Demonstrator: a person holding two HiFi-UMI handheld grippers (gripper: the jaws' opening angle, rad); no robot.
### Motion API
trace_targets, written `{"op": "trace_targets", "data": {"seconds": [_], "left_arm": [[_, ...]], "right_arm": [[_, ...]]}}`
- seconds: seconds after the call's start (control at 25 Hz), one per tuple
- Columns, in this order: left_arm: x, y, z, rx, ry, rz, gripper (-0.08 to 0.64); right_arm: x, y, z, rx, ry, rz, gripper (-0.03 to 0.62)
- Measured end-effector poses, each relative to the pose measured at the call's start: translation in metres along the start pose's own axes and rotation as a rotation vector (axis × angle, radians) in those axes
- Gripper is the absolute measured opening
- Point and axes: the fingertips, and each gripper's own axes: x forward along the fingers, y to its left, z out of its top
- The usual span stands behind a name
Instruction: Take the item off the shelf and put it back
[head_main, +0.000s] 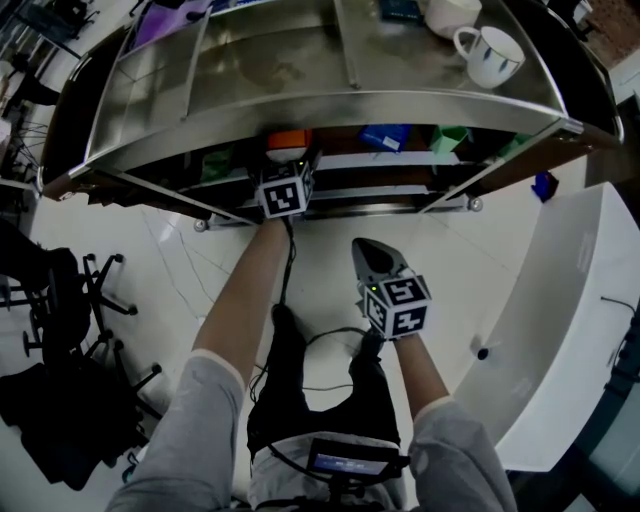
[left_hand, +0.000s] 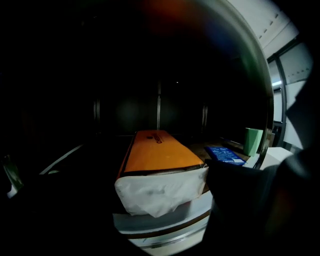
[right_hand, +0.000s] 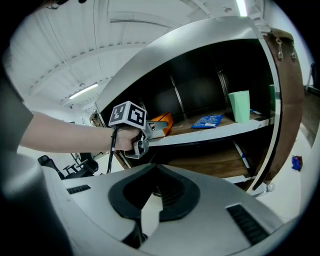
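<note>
An orange pack (left_hand: 157, 155) with a white wrapped end lies lengthwise on the middle shelf board (right_hand: 210, 134), its near end at the board's front edge. My left gripper (right_hand: 155, 127) reaches in at shelf height, and its dark jaws stand wide on either side of the pack without pressing on it. From the head view only the pack's orange end (head_main: 288, 138) shows, under the metal top, just beyond the left marker cube. My right gripper (head_main: 368, 250) hangs lower, in front of the shelf unit and over the floor, shut with nothing between its jaws.
A blue packet (left_hand: 223, 154) and a green cup (left_hand: 253, 141) stand on the same board to the right of the pack. White mugs (head_main: 490, 55) sit on the unit's metal top. A white table (head_main: 560, 320) is at the right, office chairs (head_main: 70, 330) at the left.
</note>
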Motion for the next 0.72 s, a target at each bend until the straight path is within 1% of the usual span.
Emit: {"op": "trace_targets", "data": {"seconds": [0.2, 0.36, 0.4, 0.44, 0.52, 0.72], "left_arm": [[0.01, -0.002, 0.0, 0.038, 0.009, 0.0, 0.56], [0.014, -0.001, -0.002, 0.054, 0.025, 0.001, 0.555], [0.014, -0.002, -0.002, 0.06, 0.027, -0.001, 0.542], [0.014, -0.002, -0.002, 0.067, 0.029, 0.0, 0.507], [0.014, -0.002, -0.002, 0.077, 0.029, 0.006, 0.48], [0.012, -0.002, -0.001, 0.08, 0.021, 0.008, 0.445]], "right_arm": [[0.0, -0.01, -0.006, 0.013, 0.004, -0.01, 0.009], [-0.001, -0.014, -0.006, 0.02, 0.003, -0.013, 0.009], [-0.001, -0.015, -0.006, 0.02, 0.003, -0.013, 0.009], [-0.001, -0.016, -0.005, 0.02, 0.003, -0.013, 0.009], [-0.001, -0.016, -0.005, 0.021, 0.003, -0.013, 0.009], [-0.001, -0.015, -0.006, 0.023, 0.002, -0.012, 0.009]]}}
